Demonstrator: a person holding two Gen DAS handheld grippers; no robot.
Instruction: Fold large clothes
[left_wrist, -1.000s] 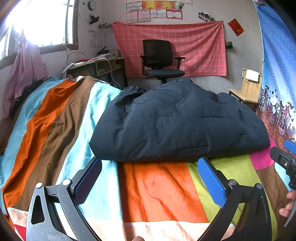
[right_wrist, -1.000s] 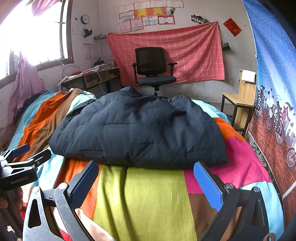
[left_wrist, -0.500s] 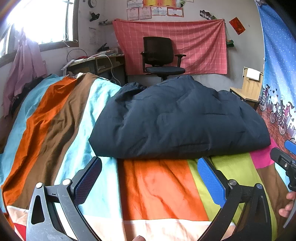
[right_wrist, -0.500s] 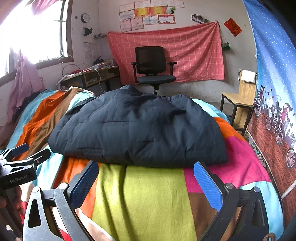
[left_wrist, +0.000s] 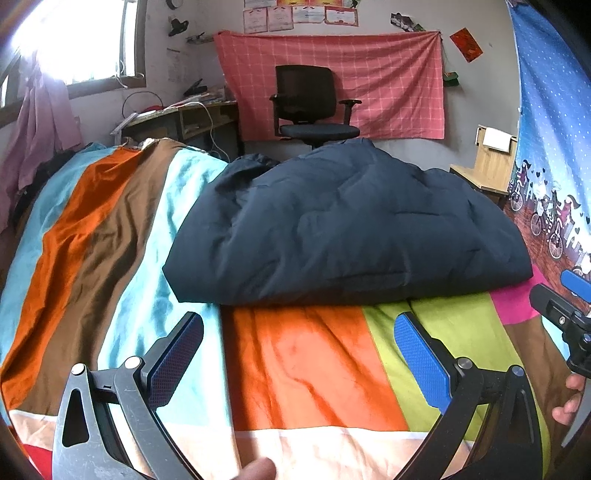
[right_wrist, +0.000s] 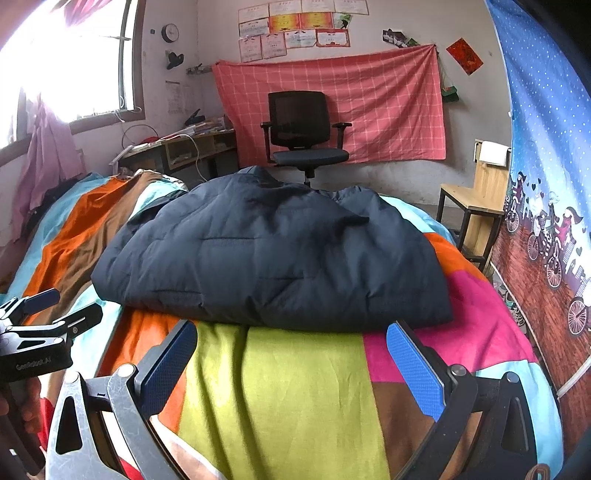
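Observation:
A dark navy padded jacket (left_wrist: 343, 225) lies folded in a thick bundle on a bed covered with a multicoloured striped sheet (left_wrist: 303, 365); it also shows in the right wrist view (right_wrist: 273, 258). My left gripper (left_wrist: 299, 347) is open and empty, just short of the jacket's near edge. My right gripper (right_wrist: 291, 354) is open and empty, also just short of that edge. The right gripper shows at the right edge of the left wrist view (left_wrist: 565, 306), and the left gripper at the left edge of the right wrist view (right_wrist: 40, 314).
A black office chair (right_wrist: 304, 136) stands beyond the bed's far end before a red checked cloth (right_wrist: 369, 103). A desk (right_wrist: 184, 147) is at the back left and a wooden chair (right_wrist: 476, 195) at the right. A blue printed curtain (right_wrist: 546, 147) hangs along the right side.
Both grippers have moved slightly, the left wrist view tilting down a little so the jacket sits a bit higher in frame. The jacket has not moved and both grippers stay open.

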